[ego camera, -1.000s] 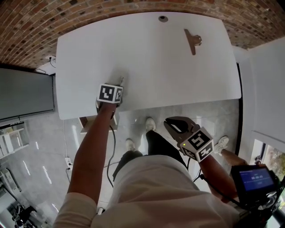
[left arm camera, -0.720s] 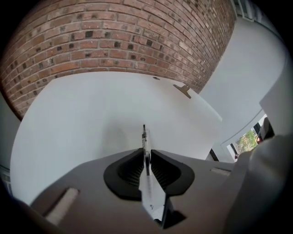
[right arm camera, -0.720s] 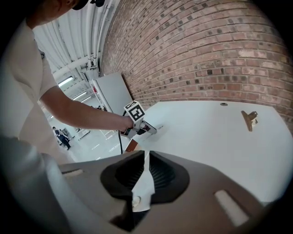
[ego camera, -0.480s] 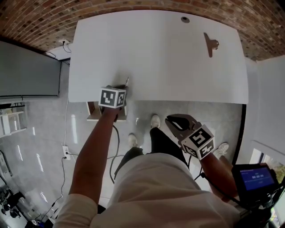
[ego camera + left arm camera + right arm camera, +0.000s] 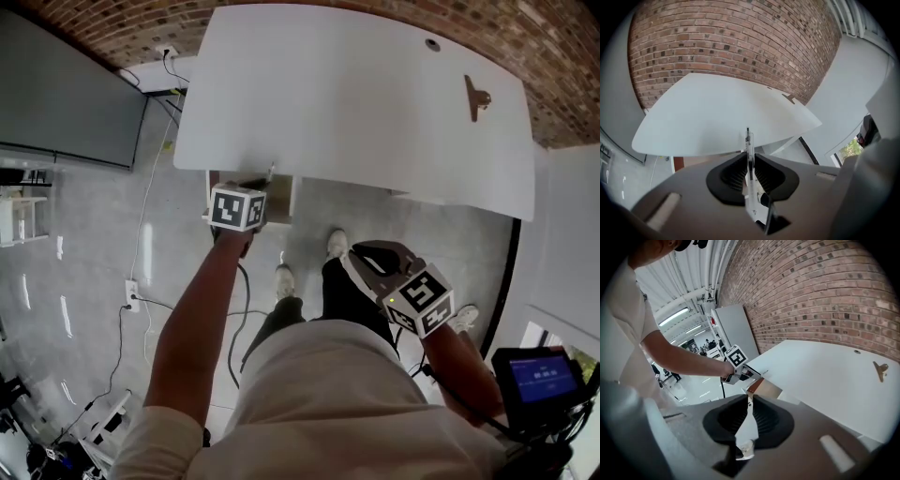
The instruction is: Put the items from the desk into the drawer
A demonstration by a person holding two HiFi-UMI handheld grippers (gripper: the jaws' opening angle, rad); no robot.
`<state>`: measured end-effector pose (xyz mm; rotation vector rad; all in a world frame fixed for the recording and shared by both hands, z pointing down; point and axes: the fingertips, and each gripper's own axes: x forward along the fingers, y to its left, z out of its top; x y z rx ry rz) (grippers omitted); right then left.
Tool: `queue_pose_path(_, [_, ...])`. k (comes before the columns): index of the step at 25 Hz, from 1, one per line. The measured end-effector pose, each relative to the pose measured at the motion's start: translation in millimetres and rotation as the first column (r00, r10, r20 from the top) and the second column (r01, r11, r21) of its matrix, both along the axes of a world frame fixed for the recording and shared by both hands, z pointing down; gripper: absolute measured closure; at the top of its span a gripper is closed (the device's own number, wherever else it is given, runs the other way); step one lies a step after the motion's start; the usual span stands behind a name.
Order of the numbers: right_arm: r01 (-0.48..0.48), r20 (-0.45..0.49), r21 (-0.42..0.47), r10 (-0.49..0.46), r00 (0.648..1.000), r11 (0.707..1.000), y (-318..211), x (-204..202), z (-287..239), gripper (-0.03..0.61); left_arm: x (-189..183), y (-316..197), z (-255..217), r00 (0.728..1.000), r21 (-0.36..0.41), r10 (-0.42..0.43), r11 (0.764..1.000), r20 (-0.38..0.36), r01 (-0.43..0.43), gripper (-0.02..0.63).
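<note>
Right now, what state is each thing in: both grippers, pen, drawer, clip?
Left hand-held gripper: shut on the pen.
Pen: gripped, tip pointing away from the gripper.
Right hand-held gripper: shut, holding nothing.
Drawer: open.
Clip: lying on the desk, untouched.

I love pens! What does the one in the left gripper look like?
The pen is thin, with a clear plastic-looking barrel and a dark tip. The left gripper holds it in the air, black jaws shut on its barrel, tip pointing ahead toward the white desk. Nothing else touches it.
</note>
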<state>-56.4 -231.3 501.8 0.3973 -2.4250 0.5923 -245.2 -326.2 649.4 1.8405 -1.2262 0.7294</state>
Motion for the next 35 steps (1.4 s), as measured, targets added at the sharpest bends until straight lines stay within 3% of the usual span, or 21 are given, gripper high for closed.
queue_pose_path(9, [0.005,-0.060,0.000,-0.005,0.998,1.000,73.7,-27.1,4.6,0.545,-39.6,75.2,45.8,1.000,-0.014,-0.011,1.000,-0.023,0.011,0.557])
queue_pose_path(17, [-0.062,-0.137,-0.016,0.060,0.989,0.998,88.0,6.9,22.7,0.544,-33.6,48.4,104.3,1.000,-0.016,0.022,1.000,-0.001,-0.022,0.556])
queue_pose_path(27, [-0.159,-0.214,-0.054,0.144,0.966,0.986,97.6,39.3,53.5,0.545,-35.6,-4.5,174.9,0.999,0.013,-0.032,0.999,-0.005,0.032,0.555])
queue_pose_path(35, [-0.221,-0.273,-0.090,0.189,0.943,0.971,107.1,53.7,81.3,0.544,-32.5,-30.3,232.2,1.000,-0.012,-0.020,1.000,0.000,0.020,0.555])
